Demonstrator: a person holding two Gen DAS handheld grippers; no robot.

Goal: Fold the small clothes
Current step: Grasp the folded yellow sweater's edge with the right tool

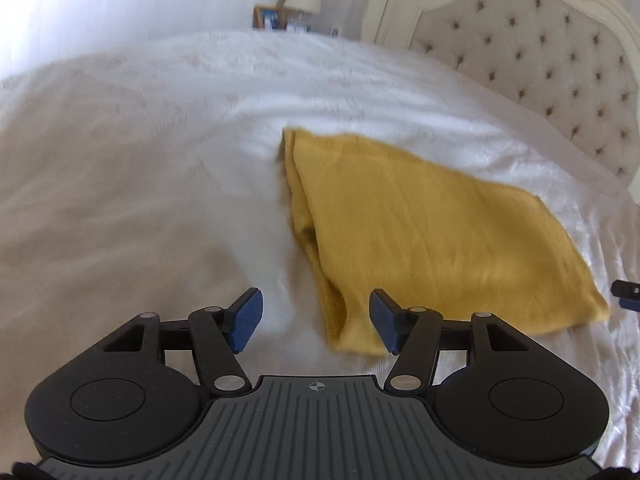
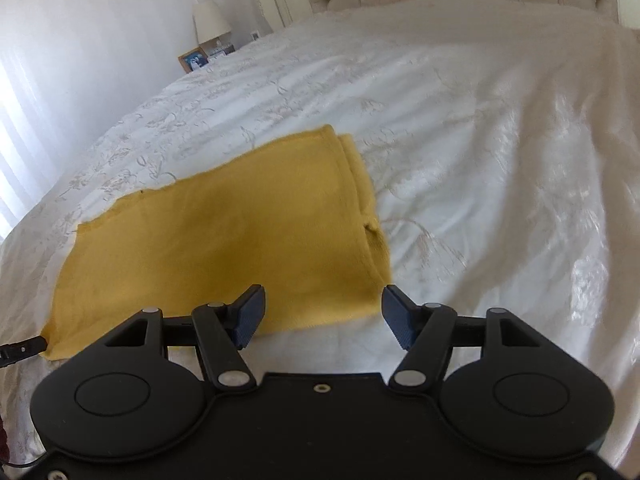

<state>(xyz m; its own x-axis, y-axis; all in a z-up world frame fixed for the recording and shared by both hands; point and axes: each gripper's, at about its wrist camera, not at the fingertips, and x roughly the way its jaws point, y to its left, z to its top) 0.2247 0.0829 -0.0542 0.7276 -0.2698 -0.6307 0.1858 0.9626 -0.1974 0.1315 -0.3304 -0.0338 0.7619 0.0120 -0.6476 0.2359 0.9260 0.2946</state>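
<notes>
A mustard-yellow knit garment (image 1: pixel 420 224) lies folded flat on the white bed; it also shows in the right wrist view (image 2: pixel 224 240). My left gripper (image 1: pixel 316 320) is open and empty, hovering over the garment's near left corner. My right gripper (image 2: pixel 323 316) is open and empty, just above the garment's near right edge. The tip of the right gripper (image 1: pixel 626 294) shows at the right edge of the left wrist view. The tip of the left gripper (image 2: pixel 20 350) shows at the left edge of the right wrist view, by the garment's corner.
The white embroidered bedspread (image 2: pixel 460 140) spreads around the garment. A tufted beige headboard (image 1: pixel 540 52) stands at the far end. A bedside lamp (image 2: pixel 210 20) and a framed photo (image 2: pixel 194 60) sit beyond the bed's far side.
</notes>
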